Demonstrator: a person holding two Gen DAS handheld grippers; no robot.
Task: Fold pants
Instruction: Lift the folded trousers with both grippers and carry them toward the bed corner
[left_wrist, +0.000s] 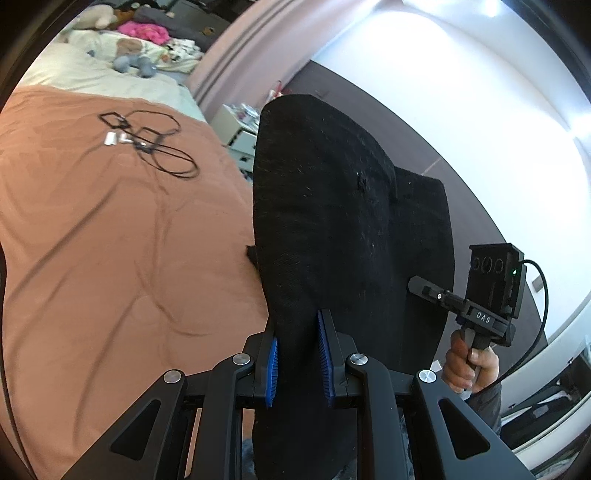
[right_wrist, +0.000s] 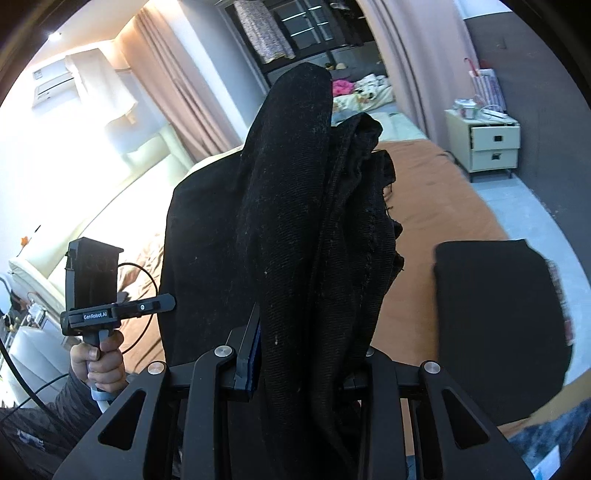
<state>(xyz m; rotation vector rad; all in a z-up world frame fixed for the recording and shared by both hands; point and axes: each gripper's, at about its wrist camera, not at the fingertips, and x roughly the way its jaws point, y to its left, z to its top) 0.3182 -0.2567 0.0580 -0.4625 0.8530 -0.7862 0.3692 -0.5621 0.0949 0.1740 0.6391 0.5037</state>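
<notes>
Black pants hang lifted above a bed with a rust-brown cover. My left gripper is shut on a bunched edge of the cloth, which is squeezed between its blue pads. In the same view the right gripper, held by a hand, grips the pants' far edge. In the right wrist view the pants drape in thick folds over my right gripper, which is shut on them; its right finger is hidden by cloth. The left gripper shows at the left, at the cloth's edge.
A folded black garment lies on the brown cover at the right. Loose black cables lie further up the bed, and soft toys and clothes at its head. A cream nightstand stands beside the bed.
</notes>
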